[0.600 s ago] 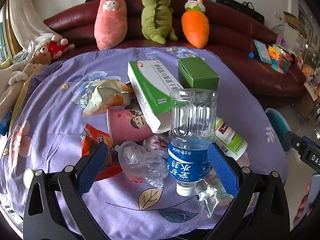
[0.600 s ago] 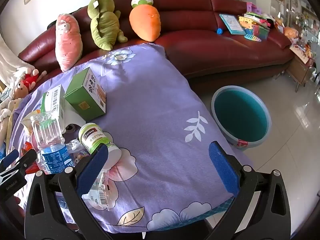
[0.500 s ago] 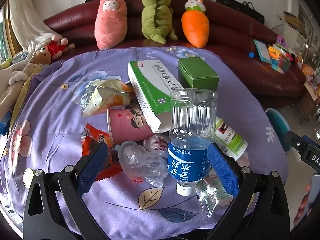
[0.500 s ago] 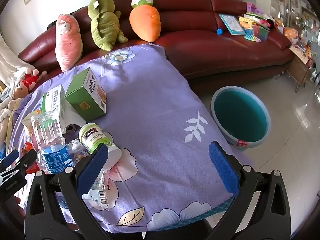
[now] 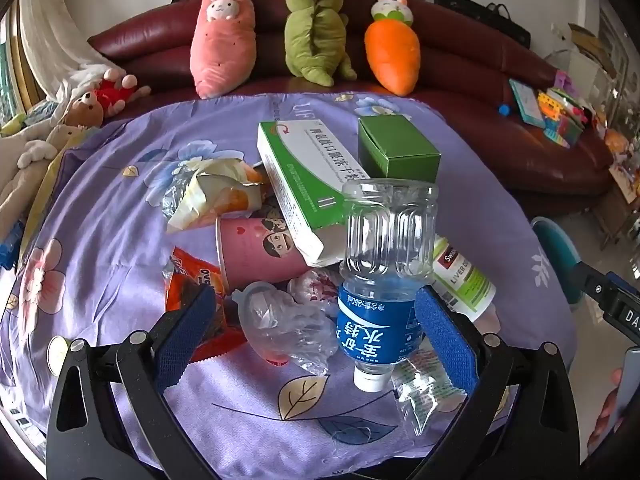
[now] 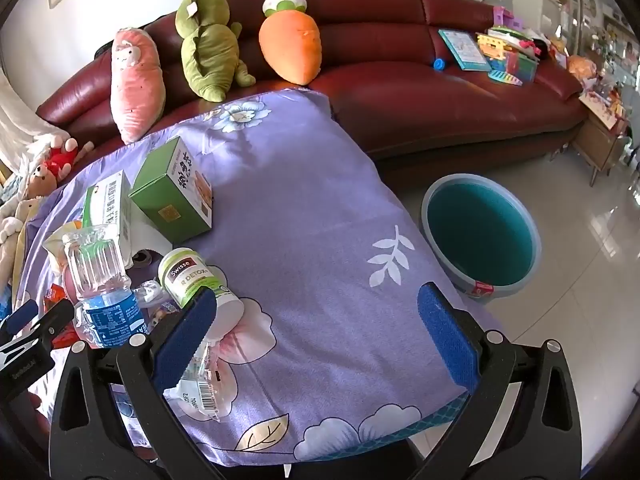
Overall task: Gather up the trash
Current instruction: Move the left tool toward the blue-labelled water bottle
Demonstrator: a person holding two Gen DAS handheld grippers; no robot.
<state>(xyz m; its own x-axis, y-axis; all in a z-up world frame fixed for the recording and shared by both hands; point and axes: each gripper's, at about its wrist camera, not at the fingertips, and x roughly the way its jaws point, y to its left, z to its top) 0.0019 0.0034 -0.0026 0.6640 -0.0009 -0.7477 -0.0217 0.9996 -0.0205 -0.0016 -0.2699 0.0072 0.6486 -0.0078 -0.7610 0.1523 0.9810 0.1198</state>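
Trash sits heaped on the purple floral tablecloth (image 5: 100,240). Left gripper (image 5: 316,336) and right gripper (image 6: 316,336) both gape, empty. Clear plastic water bottle with blue label (image 5: 384,280), at one o'clock, likely rolls if nudged; teal round basin (image 6: 480,236) lies well apart.

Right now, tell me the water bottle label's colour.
Blue with white lettering on the water bottle, clearest in the left wrist view.

My cloth (image 5: 120,208) was purple with flowers and leaves; the bottle (image 5: 384,280) wore a blue label, the cup (image 5: 256,252) was pink, the box (image 5: 396,152) green, the basin (image 6: 480,236) teal.
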